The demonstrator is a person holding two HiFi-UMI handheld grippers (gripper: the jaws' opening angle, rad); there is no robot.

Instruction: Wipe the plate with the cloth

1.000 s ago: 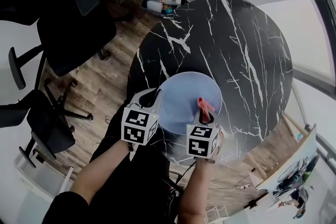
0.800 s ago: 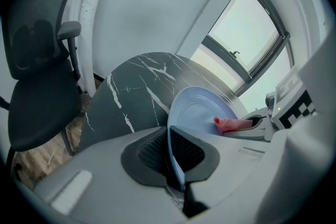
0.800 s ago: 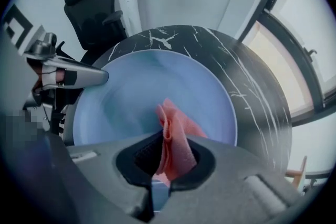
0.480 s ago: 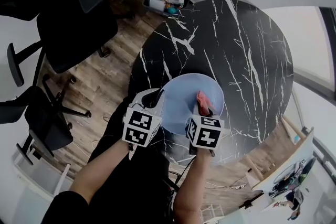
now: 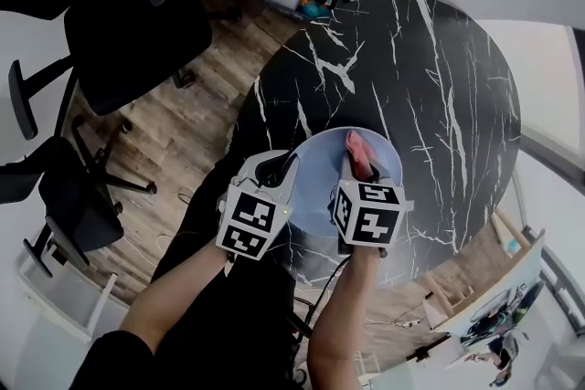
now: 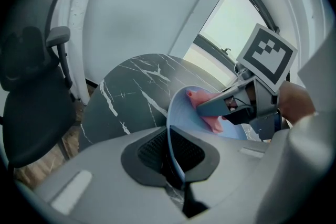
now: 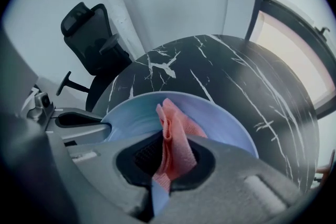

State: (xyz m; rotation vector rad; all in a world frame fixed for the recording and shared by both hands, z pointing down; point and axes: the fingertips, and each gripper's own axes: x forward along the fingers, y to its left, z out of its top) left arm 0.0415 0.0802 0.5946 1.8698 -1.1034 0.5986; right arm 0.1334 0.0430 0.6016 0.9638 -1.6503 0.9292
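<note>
The left gripper [image 6: 176, 160] fingers clamp the plate [image 6: 182, 108] rim; right gripper [image 7: 167, 161] fingers pinch the pink cloth [image 7: 176, 128] on the plate.

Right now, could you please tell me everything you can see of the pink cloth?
The cloth is pink, a soft woven fabric bunched into lengthwise folds. The right gripper is shut on its lower part; the free end fans out past the jaws and lies against the inner face of the light blue plate.
</note>
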